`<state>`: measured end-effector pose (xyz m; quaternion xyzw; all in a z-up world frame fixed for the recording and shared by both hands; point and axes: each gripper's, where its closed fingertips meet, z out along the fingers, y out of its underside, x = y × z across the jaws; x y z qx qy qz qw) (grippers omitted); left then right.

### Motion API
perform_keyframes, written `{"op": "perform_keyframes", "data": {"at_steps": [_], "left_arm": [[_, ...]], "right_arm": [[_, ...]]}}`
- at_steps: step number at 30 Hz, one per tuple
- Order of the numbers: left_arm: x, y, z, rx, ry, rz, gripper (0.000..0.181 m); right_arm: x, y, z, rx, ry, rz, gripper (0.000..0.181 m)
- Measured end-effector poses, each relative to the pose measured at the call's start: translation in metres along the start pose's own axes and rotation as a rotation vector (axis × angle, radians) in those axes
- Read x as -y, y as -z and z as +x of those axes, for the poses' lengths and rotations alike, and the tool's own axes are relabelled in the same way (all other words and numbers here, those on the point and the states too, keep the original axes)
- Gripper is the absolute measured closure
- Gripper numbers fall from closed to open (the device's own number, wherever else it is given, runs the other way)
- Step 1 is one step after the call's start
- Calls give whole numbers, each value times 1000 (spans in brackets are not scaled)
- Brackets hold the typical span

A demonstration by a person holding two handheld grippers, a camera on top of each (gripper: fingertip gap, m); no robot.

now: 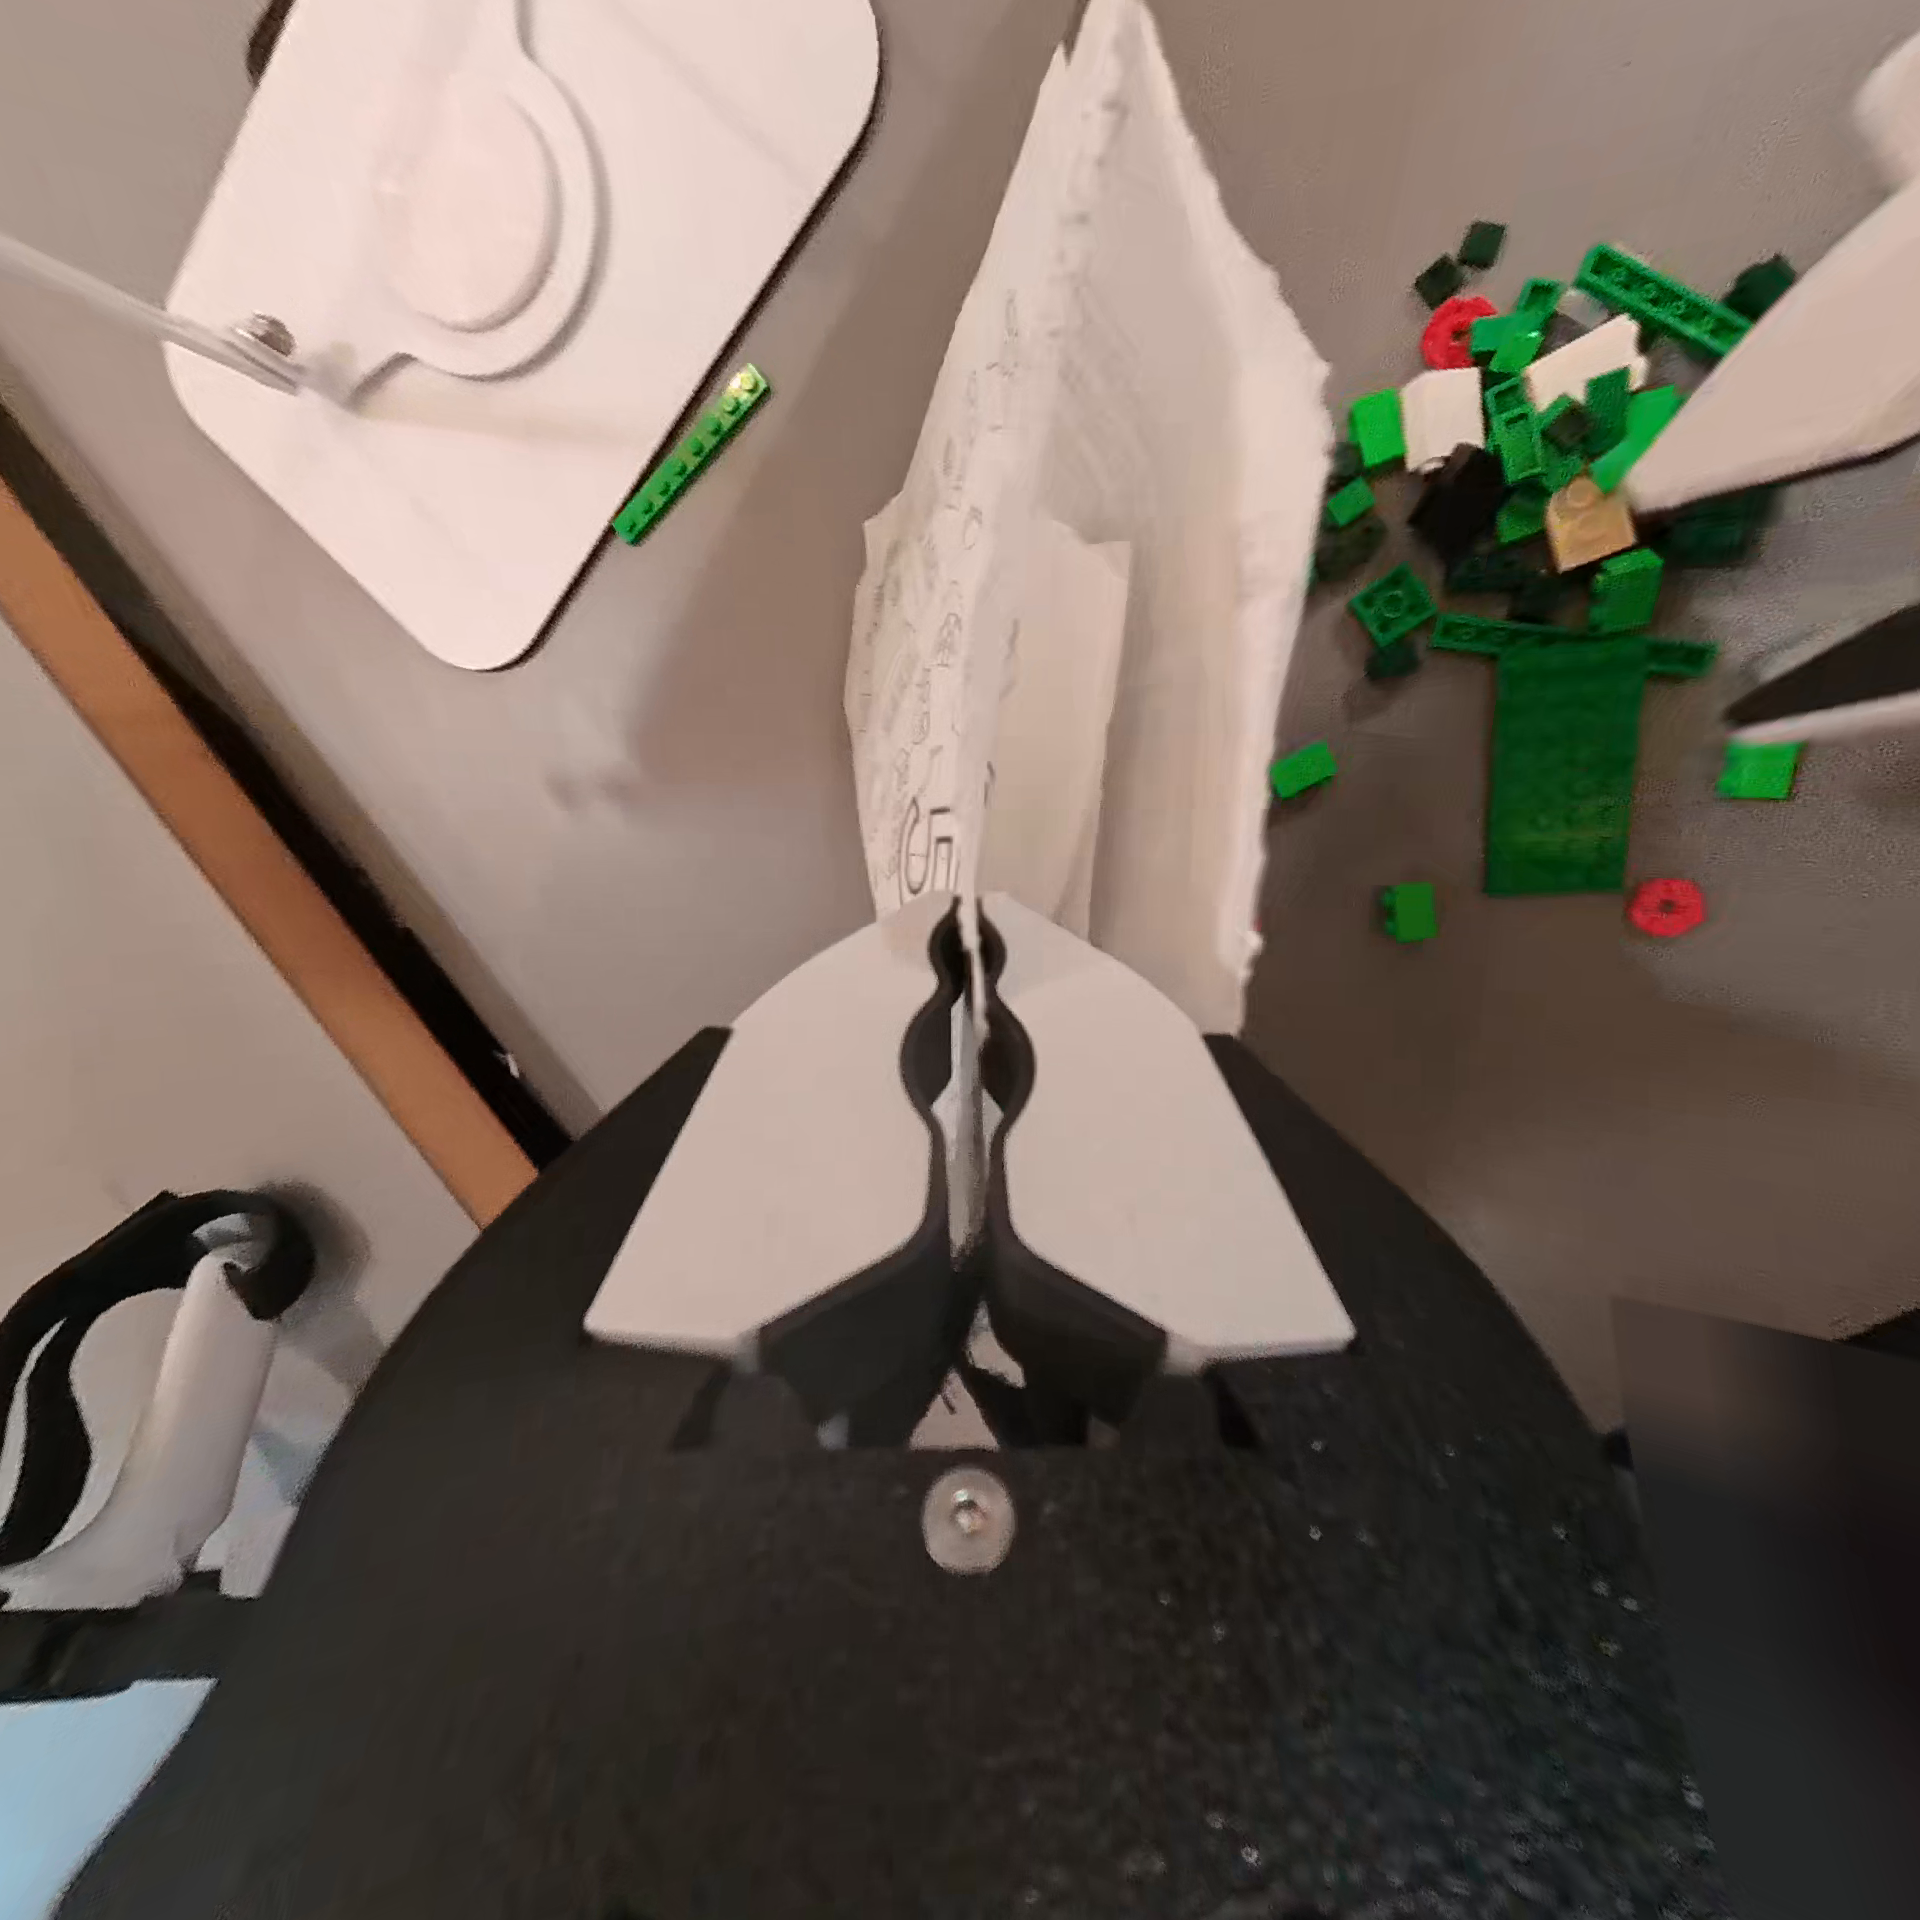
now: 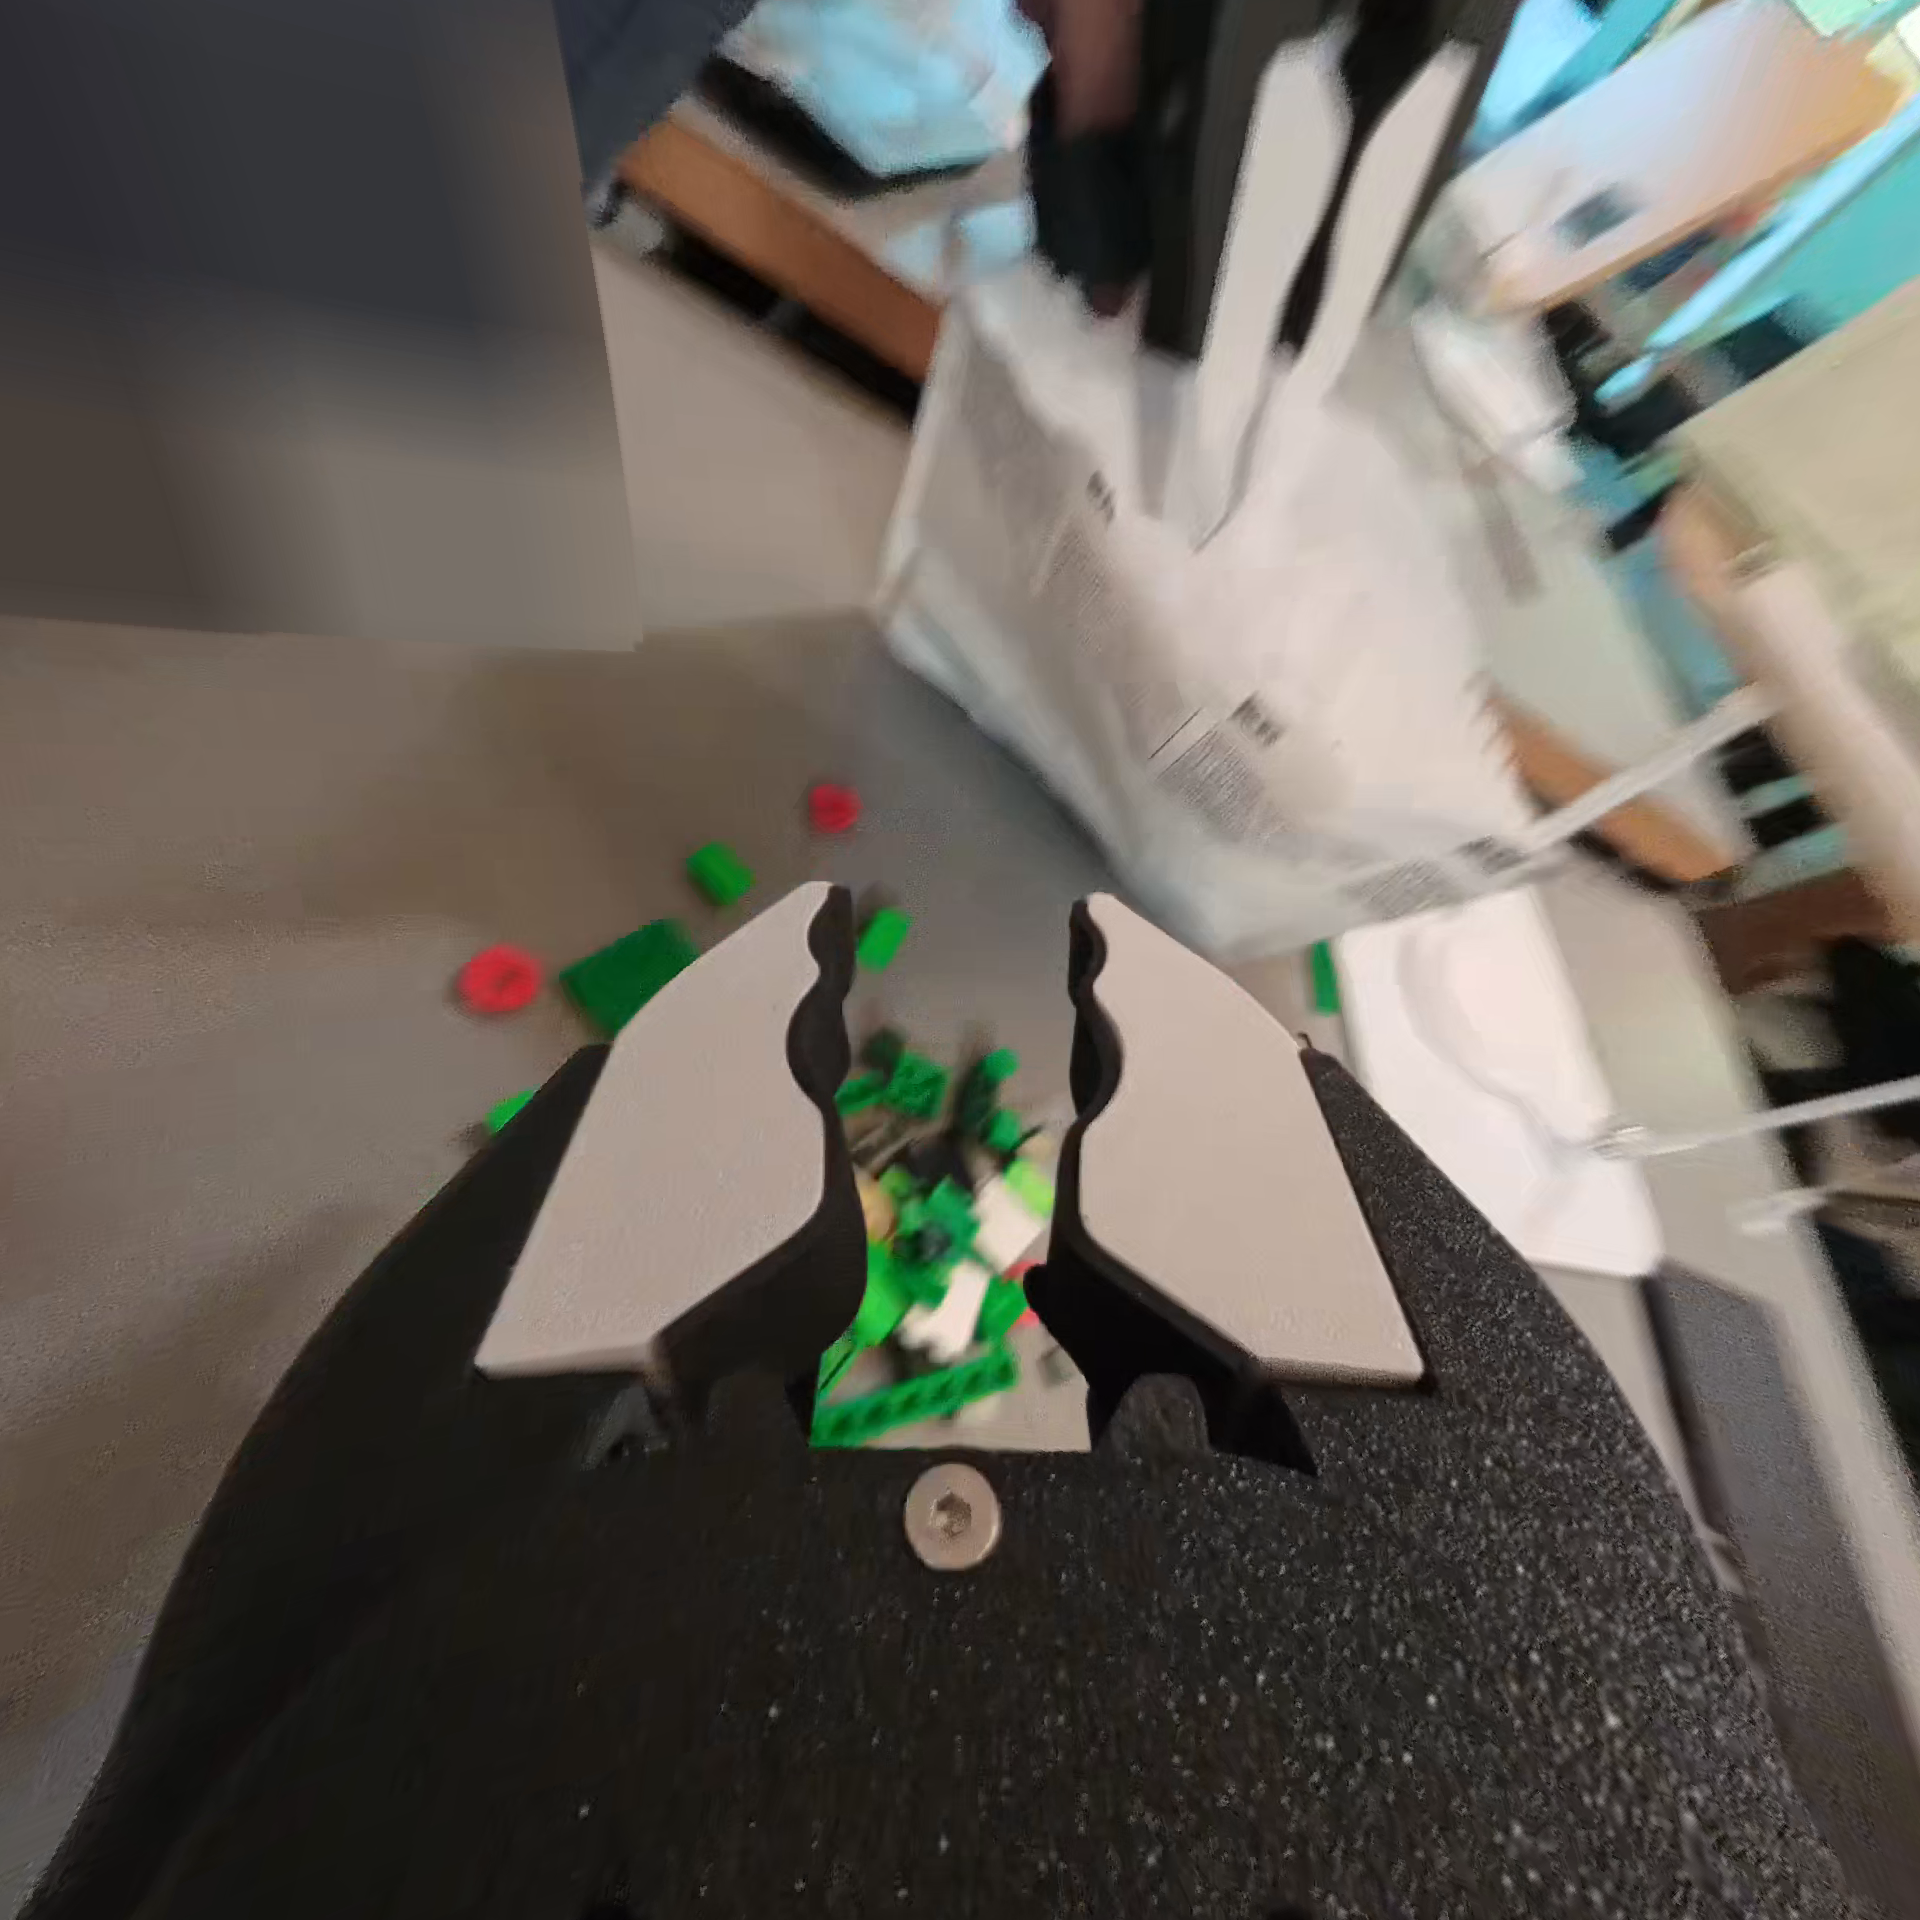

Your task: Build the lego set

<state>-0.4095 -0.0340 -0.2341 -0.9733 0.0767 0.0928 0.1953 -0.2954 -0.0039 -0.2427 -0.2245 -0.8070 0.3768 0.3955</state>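
Observation:
My left gripper (image 1: 968,914) is shut on the edge of a white paper bag (image 1: 1122,582) and holds it up above the grey table; the bag also shows in the right wrist view (image 2: 1226,675), hanging from the left gripper (image 2: 1236,488). A pile of loose lego pieces (image 1: 1538,447), mostly green with white, black and tan ones, lies to the right of the bag. A large green plate (image 1: 1558,769) lies beside two red round pieces (image 1: 1665,906). My right gripper (image 2: 961,914) is open and empty, hovering over the pile (image 2: 935,1226); its fingers (image 1: 1766,416) show at the right in the left wrist view.
A white stand base (image 1: 499,291) with a metal arm sits at the back left, with a long thin green plate (image 1: 691,454) beside it. The table's wooden edge (image 1: 239,831) runs along the left. A black-and-white object (image 1: 104,1403) lies at lower left.

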Motion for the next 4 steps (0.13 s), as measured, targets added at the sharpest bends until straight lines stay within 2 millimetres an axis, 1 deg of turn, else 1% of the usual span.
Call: {"op": "perform_keyframes", "data": {"at_steps": [1, 3, 4], "left_arm": [[-1, 0, 1, -17, 3, -1, 181], [-4, -1, 3, -52, 15, -6, 181], [-5, -2, 5, -70, 13, -13, 181]], "right_arm": [[-9, 5, -11, 81, -32, -33, 142], [-20, 9, -33, 243, -83, -90, 142], [-24, 8, -44, 320, -88, -122, 142]]}}
